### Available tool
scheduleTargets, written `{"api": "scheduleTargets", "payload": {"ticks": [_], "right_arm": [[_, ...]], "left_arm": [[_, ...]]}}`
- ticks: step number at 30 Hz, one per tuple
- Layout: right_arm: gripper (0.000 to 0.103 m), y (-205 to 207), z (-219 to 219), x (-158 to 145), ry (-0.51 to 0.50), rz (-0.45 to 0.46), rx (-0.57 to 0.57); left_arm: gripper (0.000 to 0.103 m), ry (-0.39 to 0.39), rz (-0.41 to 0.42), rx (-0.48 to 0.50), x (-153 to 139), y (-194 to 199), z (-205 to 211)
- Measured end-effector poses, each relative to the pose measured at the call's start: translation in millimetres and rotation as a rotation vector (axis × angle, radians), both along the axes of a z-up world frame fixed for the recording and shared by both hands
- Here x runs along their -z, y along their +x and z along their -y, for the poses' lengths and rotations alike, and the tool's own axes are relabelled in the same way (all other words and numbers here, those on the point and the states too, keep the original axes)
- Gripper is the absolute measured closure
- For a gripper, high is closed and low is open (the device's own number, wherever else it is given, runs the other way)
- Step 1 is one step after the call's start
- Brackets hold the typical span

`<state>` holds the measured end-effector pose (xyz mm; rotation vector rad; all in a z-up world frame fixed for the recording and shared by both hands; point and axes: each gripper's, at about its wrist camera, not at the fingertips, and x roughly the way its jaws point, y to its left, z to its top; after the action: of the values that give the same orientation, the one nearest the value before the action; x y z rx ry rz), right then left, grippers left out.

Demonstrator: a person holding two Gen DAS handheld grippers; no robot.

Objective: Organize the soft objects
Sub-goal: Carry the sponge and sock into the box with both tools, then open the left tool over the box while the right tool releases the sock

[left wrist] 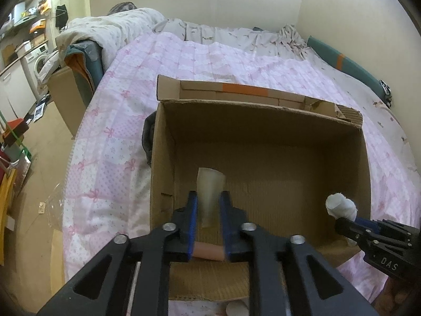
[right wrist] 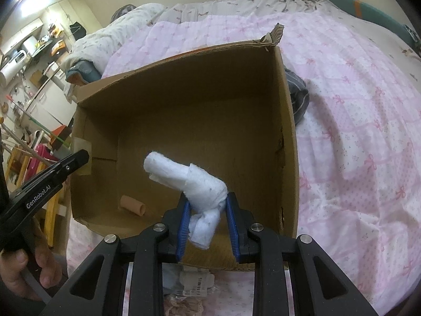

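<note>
On a bed point(left wrist: 110, 158) spread with a pink bow-print quilt, an open cardboard box point(left wrist: 263, 137) sits near the foot edge as two hand-held claws hang over it. The left claw point(left wrist: 208, 197) pinches a pale translucent sleeve point(left wrist: 210, 187), its long axis pointing straight ahead of the fingers and down toward the box floor. The right claw point(right wrist: 206, 205) is pressed onto a bent roll of white wadding point(right wrist: 189, 181), which juts up and to the left of its grip, above the box interior. A peach-coloured tube point(right wrist: 133, 205) already lies on the box floor by the near left corner. Both loads appear to sit directly over the box, so release looks like the coming move.
</note>
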<state>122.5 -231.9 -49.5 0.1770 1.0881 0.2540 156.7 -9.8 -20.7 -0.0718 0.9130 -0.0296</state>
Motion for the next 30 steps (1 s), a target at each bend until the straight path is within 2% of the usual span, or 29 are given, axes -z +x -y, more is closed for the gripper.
{"api": "scheduleTargets", "payload": {"ticks": [4,5,6,8,28,30], "right_arm": [[0.075,0.3,-0.6,0.2,-0.003,-0.005,0.0],[0.075,1.5,-0.6,0.6,-0.005,-0.006,-0.002],[0.075,2.1,-0.8,1.2,-0.006,-0.007,-0.003],[0.075,2.4,-1.4,1.7,-0.009,-0.009,-0.004],[0.075,4.5,-4.3,7.3,0.015,-0.025,-0.006],[0.072,4.9,-4.6,7.6,0.024,-0.026,-0.005]], "left_arm": [[0.072,0.018,-0.006,0.009,2.1,-0.9,4.3],[0.063,0.023,-0.005,0.011,2.0,-1.6,5.2],[0.049,0.032,-0.001,0.01,1.8,-2.6,6.1],[0.036,0.04,0.011,0.006,-0.3,-3.9,6.0],[0.035,0.061,0.007,0.008,0.1,-6.5,4.8],[0.035,0.063,0.007,0.005,0.5,-7.2,3.8]]}}
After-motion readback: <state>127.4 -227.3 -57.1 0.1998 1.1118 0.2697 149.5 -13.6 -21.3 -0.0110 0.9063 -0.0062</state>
